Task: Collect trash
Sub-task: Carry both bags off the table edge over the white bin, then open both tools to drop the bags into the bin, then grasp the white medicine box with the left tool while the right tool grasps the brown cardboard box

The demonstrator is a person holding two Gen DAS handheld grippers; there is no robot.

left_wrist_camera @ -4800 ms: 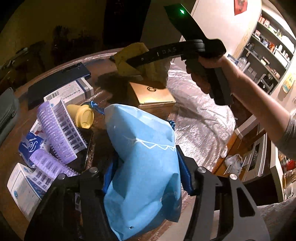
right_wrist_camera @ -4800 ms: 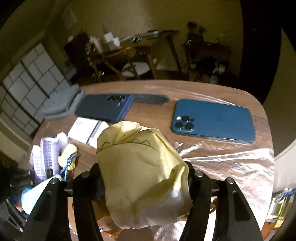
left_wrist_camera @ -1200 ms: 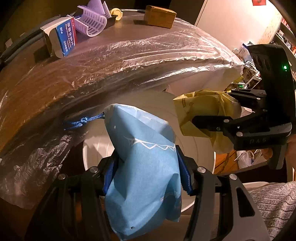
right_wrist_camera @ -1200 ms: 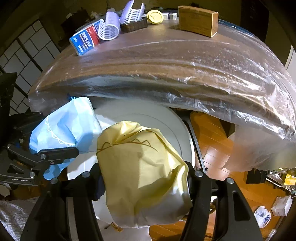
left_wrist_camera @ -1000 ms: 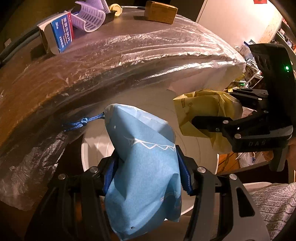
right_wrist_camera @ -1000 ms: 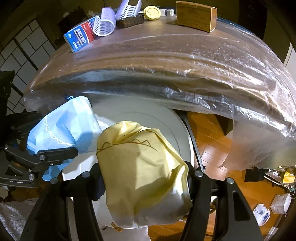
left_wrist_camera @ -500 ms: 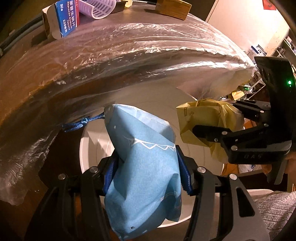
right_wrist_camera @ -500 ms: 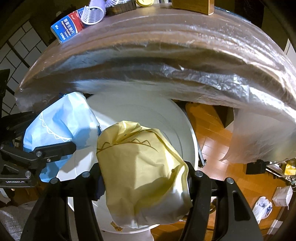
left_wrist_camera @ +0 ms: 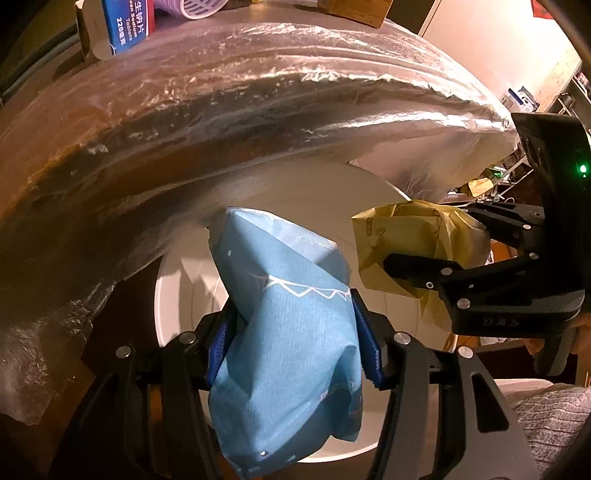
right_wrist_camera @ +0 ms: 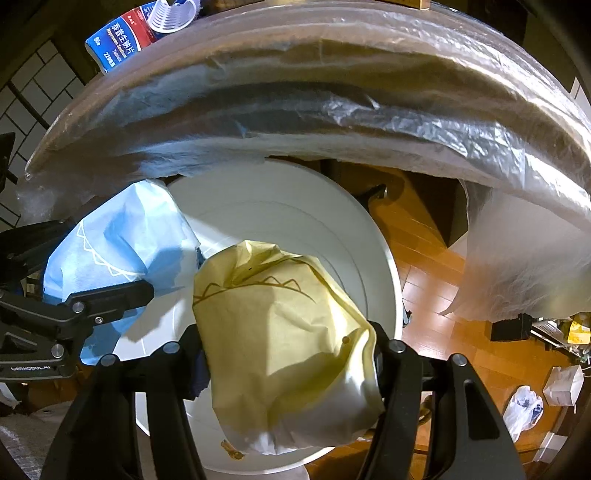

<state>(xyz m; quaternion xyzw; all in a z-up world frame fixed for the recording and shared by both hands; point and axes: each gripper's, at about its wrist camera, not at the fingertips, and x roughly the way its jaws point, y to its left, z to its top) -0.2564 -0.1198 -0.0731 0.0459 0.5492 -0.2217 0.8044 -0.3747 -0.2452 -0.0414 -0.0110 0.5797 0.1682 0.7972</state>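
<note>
Both tools are now over the round white plastic bin point(right_wrist_camera: 384, 258), which fills more of each wrist view than it did a second ago; about five seconds back both were still up over the surface among the clutter. So transport looks done, release is what's left.

Left tool point(left_wrist_camera: 291, 332): jaws partly closed, clamped on the crumpled light-blue paper bag with a white zigzag line point(left_wrist_camera: 288, 332). Grip unchanged over the last second. Bag hangs over the bin mouth, toward its 9 o'clock side in the right wrist view.

Right tool point(right_wrist_camera: 288, 354): jaws partly closed, clamped on the crumpled pale-yellow paper bag with a brown zigzag line point(right_wrist_camera: 280, 325), also unchanged. Bag sits above the bin's centre to 6 o'clock. The two bags are near each other, not touching as far as I can tell.

My read: both pieces of trash are positioned for a drop; opening either tool should land its bag inside. Bin interior looks bare where visible.

Surface: brown wooden surface wrapped in crinkled clear plastic film point(right_wrist_camera: 332, 92), arcing across 12 o'clock; the bin stands partly tucked under its edge. On top at 11 o'clock: a blue-and-white tablet box point(right_wrist_camera: 122, 37) and a lilac perforated plastic cylinder point(right_wrist_camera: 173, 14) beside it. Those may be the next trash.

Room: dim, warm light, orange wood floor point(right_wrist_camera: 436, 266) at 3 o'clock, small white bags on the floor at 4 o'clock.
</note>
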